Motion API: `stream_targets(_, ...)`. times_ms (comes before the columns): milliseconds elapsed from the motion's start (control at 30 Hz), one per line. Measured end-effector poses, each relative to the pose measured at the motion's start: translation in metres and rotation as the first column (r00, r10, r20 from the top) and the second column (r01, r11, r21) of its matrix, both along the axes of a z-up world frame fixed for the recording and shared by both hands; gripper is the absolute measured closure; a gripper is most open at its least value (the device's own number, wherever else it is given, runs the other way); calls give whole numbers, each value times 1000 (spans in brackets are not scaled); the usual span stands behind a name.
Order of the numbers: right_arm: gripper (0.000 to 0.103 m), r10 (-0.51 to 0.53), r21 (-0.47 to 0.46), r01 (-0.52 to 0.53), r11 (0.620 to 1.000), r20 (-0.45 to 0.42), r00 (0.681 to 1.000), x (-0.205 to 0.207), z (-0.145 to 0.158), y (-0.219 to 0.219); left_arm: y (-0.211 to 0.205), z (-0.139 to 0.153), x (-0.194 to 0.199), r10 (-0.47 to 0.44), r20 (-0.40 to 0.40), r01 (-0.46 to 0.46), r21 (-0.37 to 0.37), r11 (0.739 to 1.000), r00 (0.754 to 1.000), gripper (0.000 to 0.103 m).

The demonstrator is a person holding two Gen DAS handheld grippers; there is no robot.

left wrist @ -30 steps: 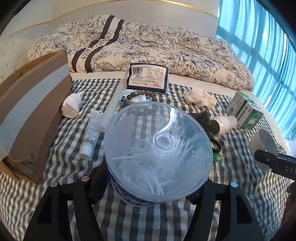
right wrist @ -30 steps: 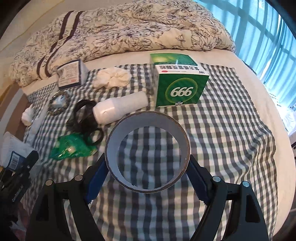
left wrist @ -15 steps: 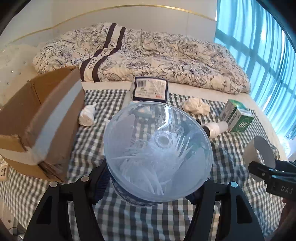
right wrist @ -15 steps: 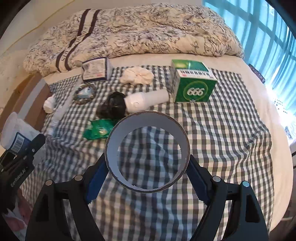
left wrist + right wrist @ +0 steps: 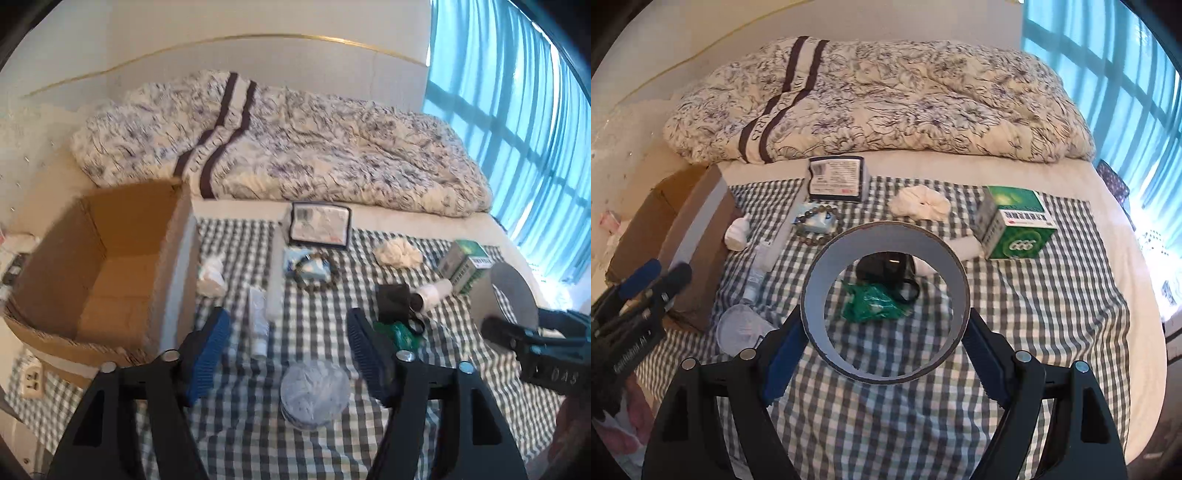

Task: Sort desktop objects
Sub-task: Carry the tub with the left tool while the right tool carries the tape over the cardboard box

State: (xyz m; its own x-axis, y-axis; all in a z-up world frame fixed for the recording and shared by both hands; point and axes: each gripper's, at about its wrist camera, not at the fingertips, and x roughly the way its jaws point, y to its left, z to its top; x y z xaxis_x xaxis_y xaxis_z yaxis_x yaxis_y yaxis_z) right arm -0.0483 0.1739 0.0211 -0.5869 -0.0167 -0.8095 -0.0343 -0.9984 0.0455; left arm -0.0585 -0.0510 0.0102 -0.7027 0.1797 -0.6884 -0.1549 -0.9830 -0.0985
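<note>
My left gripper [image 5: 288, 321] is open, with nothing between its blue pads. A clear round plastic container [image 5: 314, 395] lies on the checkered cloth just below and between its fingers, and it shows in the right wrist view at the container [image 5: 738, 328]. An open cardboard box [image 5: 110, 266] stands to the left, beside the cloth's edge. My right gripper [image 5: 884, 325] is shut on a grey tape roll [image 5: 886, 236], held above the cloth. In the left wrist view the tape roll [image 5: 513, 291] is at the far right.
On the cloth lie a green box [image 5: 1015, 225], a white scrunchie [image 5: 919, 205], a black pouch [image 5: 886, 269], a green packet [image 5: 875, 302], a bead bracelet [image 5: 816, 221], a labelled dark packet [image 5: 836, 179] and a tube [image 5: 757, 273]. A floral quilt [image 5: 886, 103] lies behind.
My left gripper has opened and let the clear container go; it now rests on the cloth. Both grippers have risen and pulled back. The right keeps the tape roll.
</note>
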Motion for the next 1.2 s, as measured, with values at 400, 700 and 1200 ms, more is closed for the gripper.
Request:
stream_targets(400,22,2,-3,-2,1000,49,999,-10,-14,7,21,-85,-9,8,127,-5,-29,1000,992,12)
stream_targets(700,22,-2,-21,3,1000,54,999,-12,-15,13,23,-97,-8,-22,151,25,-18,1000,988,40)
stream_targets(1200,22,57,-33,-57,998,-2,998,-6,7,-17,-11,-3,-4,74,11,-74,9,997,997,40)
